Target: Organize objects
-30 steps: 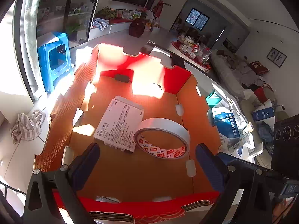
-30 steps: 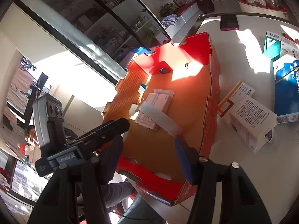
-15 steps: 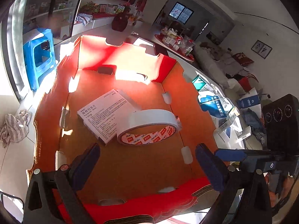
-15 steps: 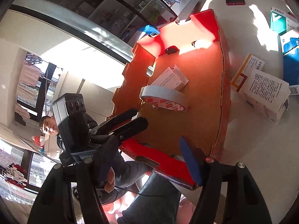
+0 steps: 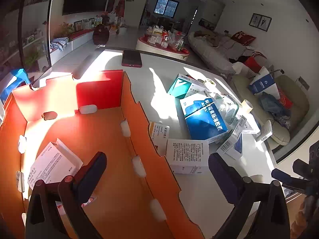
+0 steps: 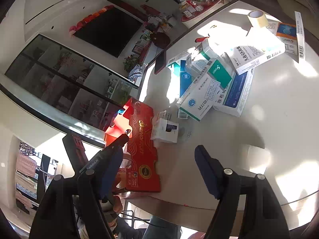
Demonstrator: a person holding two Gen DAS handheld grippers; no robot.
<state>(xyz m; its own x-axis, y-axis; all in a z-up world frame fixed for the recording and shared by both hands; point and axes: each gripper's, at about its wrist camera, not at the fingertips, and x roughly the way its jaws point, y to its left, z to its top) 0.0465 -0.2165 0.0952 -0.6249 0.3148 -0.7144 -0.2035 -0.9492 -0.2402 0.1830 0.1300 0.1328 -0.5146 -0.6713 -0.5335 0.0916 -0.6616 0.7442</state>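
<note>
Both grippers empty over the white surface (image 6: pixel 259 135)

My left gripper (image 5: pixel 157 171) hangs spread, nothing gripped, straddling the red box (image 5: pixel 111 139) wall; my right gripper (image 6: pixel 159 171) is opening, nothing between, medicine cartons (image 6: pixel 215 83) piled ahead, white carton (image 5: pixel 187 157) just beyond.

A carton (image 5: pixel 55 165) lies inside the tray (image 5: pixel 139 137); a box (image 5: pixel 187 156) and piled boxes (image 5: pixel 205 117) sit right of it.

The white bench (image 5: pixel 191 187) carries a red cardboard tray (image 5: pixel 127 103) at its left edge, a dark phone (image 5: pixel 131 58) beyond it, a heap of medicine boxes (image 5: pixel 203 117) alongside, and a tape roll (image 6: pixel 257 18) farther off.
</note>
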